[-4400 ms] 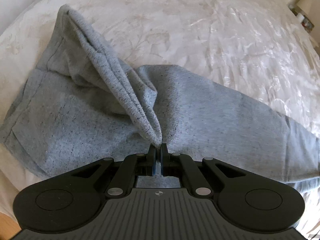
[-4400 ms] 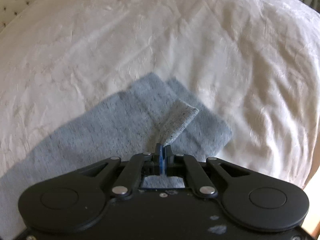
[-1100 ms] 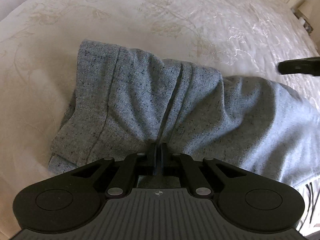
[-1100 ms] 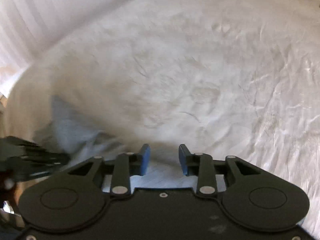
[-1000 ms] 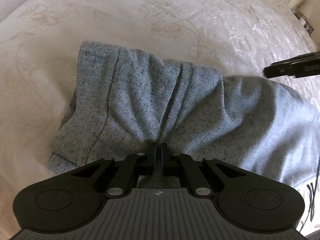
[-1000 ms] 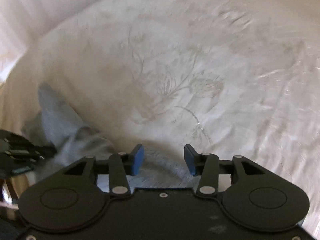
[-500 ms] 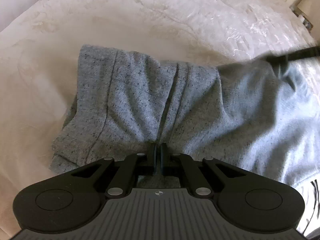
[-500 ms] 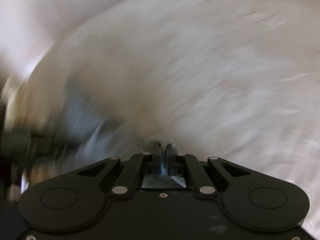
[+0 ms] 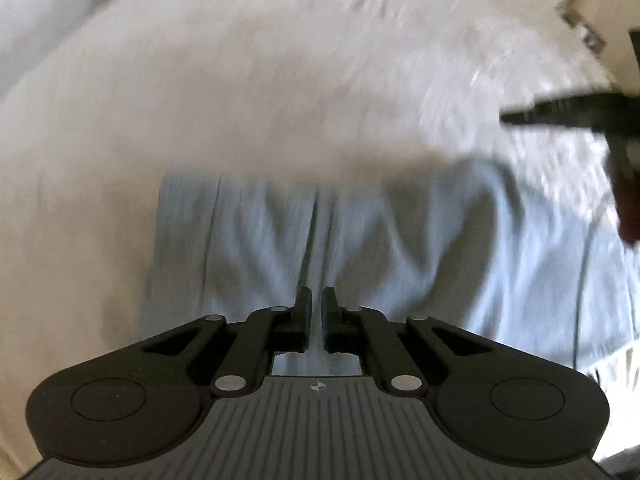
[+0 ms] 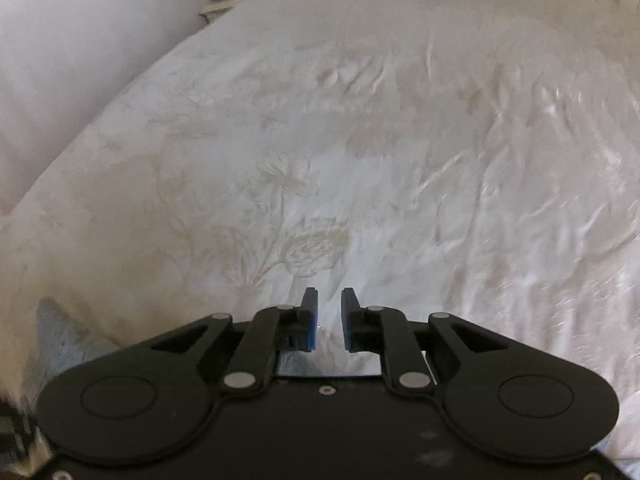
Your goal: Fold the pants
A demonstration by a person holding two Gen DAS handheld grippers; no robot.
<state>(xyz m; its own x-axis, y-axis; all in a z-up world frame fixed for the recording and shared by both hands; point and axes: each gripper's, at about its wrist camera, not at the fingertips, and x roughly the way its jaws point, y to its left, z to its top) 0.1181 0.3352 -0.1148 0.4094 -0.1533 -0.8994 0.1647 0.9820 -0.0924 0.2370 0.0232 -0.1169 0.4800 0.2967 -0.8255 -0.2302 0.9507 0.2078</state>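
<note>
My left gripper (image 9: 316,314) is matte black: two round lobes behind the jaws, silver rivets on the linkages, a ribbed grey plate with a small crosshair mark behind them. My right gripper (image 10: 329,318) is alike, with blue pads (image 10: 310,326) and a smooth, scuffed black plate.

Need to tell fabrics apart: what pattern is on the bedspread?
Cream bedspread with a tone-on-tone embroidered floral pattern; clearest in the right wrist view.

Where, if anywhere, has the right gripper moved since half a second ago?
Yes. The right gripper has left the pants edge, over the bedspread; its jaws have just been opening, empty.
</note>
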